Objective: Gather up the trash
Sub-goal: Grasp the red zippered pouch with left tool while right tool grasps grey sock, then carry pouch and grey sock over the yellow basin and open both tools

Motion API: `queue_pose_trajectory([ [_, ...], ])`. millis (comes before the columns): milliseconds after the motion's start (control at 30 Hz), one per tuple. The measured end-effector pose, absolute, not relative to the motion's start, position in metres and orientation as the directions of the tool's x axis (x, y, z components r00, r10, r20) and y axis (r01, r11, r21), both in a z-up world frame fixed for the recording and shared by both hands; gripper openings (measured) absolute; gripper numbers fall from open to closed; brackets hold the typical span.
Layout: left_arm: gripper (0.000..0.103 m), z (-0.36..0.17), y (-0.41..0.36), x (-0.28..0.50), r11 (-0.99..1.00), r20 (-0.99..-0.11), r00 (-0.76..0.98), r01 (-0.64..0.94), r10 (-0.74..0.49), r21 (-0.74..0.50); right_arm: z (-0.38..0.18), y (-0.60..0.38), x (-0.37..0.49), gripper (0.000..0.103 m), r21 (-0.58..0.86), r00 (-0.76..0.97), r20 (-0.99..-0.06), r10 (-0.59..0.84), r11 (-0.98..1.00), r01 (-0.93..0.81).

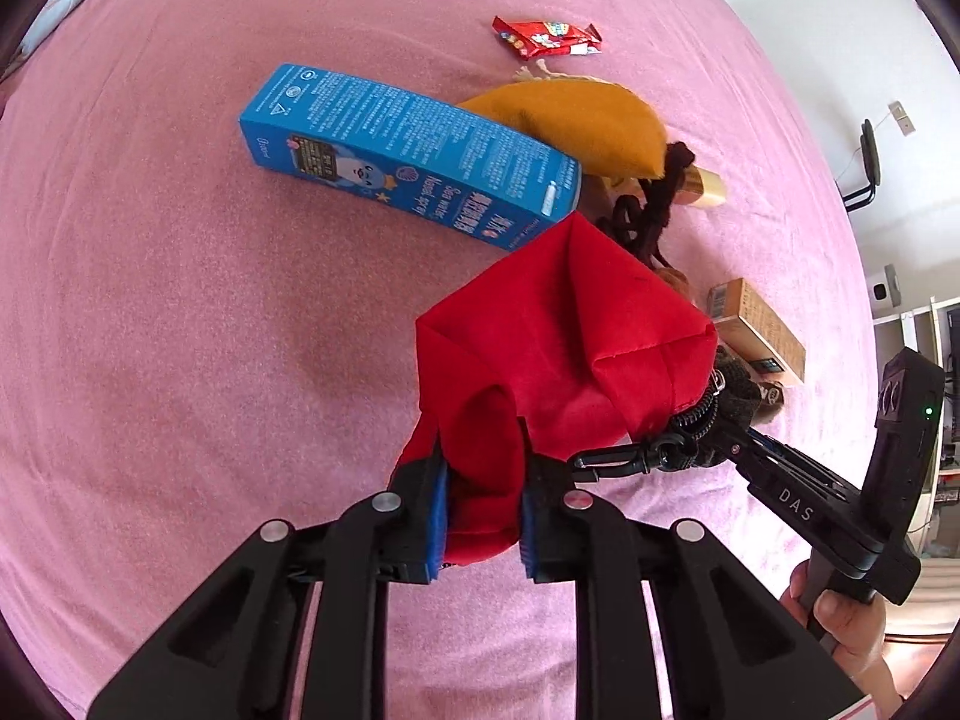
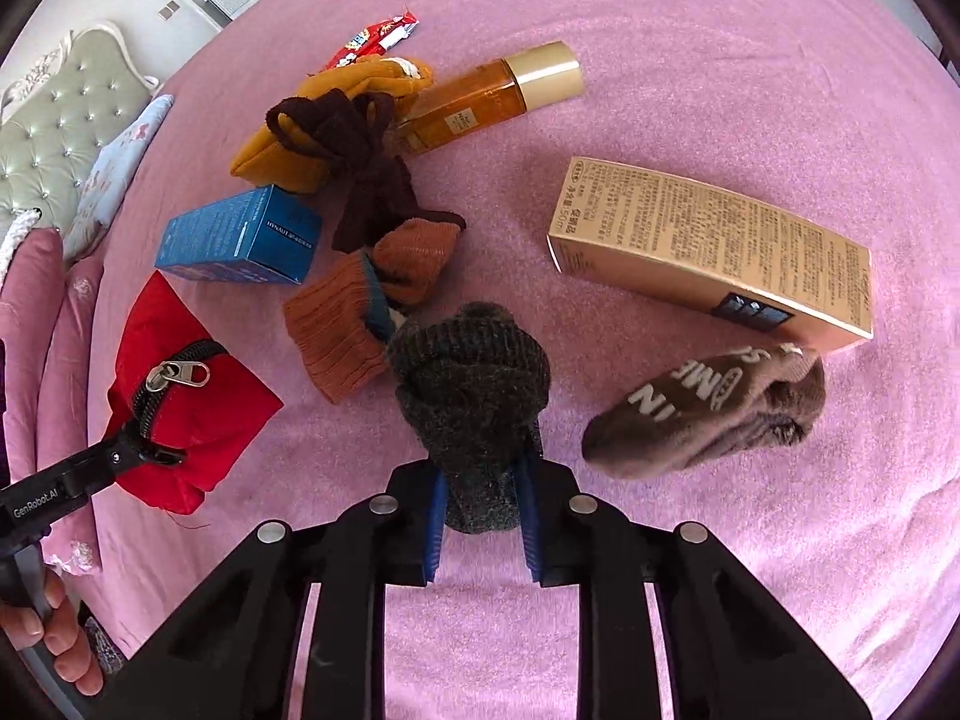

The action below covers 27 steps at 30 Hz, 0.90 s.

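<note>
My left gripper [image 1: 483, 516] is shut on a red zip bag [image 1: 558, 348], held above the pink bed; the bag also shows in the right wrist view [image 2: 186, 414] at the left. My right gripper [image 2: 483, 516] is shut on a dark grey sock [image 2: 474, 396], right beside the bag's zipper in the left wrist view [image 1: 729, 420]. A blue box [image 1: 414, 156], a red snack wrapper [image 1: 546, 36], a gold box [image 2: 708, 246] and an amber bottle [image 2: 480, 99] lie on the bed.
Other socks lie around: a mustard one [image 2: 336, 120], a dark brown one [image 2: 360, 162], an orange ribbed one [image 2: 372, 300] and a brown lettered one [image 2: 708, 414]. Pillows [image 2: 54, 300] and a headboard [image 2: 54, 120] stand at the left.
</note>
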<state>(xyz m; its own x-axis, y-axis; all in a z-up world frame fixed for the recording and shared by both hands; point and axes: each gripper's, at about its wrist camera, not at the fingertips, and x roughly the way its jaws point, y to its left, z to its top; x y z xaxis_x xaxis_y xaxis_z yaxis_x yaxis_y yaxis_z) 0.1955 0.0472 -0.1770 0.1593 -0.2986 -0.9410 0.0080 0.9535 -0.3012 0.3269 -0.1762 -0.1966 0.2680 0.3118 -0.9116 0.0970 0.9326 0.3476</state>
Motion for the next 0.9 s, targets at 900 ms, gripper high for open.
queue_pose_trajectory([
  [900, 0.019, -0.133, -0.141, 0.019, 0.813, -0.908, -0.068, 0.423, -0.413, -0.401, -0.115, -0.296, 0.029, 0.020, 0.374, 0.422, -0.892, 0.162, 0.788, 0.488],
])
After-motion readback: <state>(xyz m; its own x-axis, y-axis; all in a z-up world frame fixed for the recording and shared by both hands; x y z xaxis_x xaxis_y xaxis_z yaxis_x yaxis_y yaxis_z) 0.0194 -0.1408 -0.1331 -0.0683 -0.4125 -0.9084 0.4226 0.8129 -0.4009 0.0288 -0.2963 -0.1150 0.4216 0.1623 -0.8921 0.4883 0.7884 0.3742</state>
